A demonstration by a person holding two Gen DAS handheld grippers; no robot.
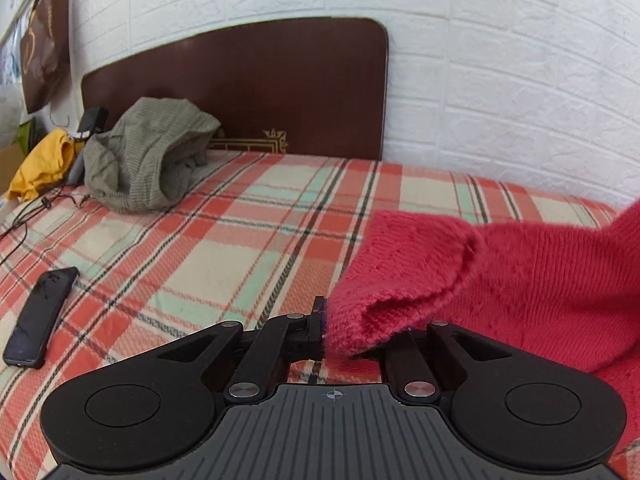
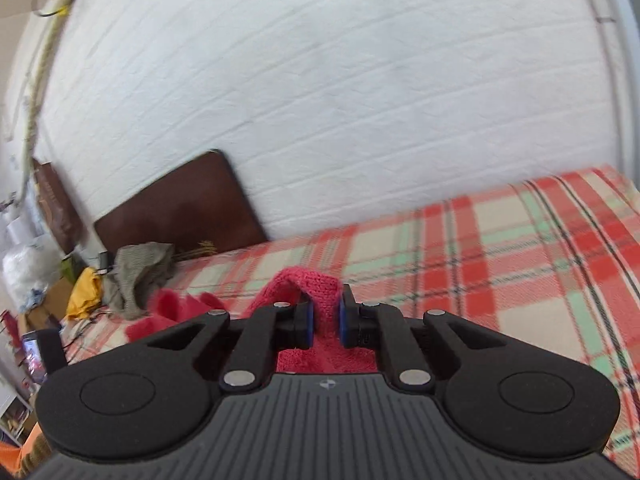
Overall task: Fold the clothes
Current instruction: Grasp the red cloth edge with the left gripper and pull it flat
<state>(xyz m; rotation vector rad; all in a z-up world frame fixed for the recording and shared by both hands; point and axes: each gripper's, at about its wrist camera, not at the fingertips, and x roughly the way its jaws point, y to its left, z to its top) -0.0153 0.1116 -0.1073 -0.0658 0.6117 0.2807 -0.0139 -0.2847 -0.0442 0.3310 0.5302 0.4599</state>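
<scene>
A red knitted sweater lies on the right side of the plaid bed cover. Its folded edge is bunched up at my left gripper, which is shut on it; the knit hides the right finger. In the right wrist view a fold of the same red sweater rises in a loop between the blue pads of my right gripper, which is shut on it. More of the red knit trails off to the left behind that gripper.
A grey-green knit garment and a yellow cloth are heaped by the dark brown headboard. A black phone and thin cables lie on the left of the bed. A white brick wall runs along the far side.
</scene>
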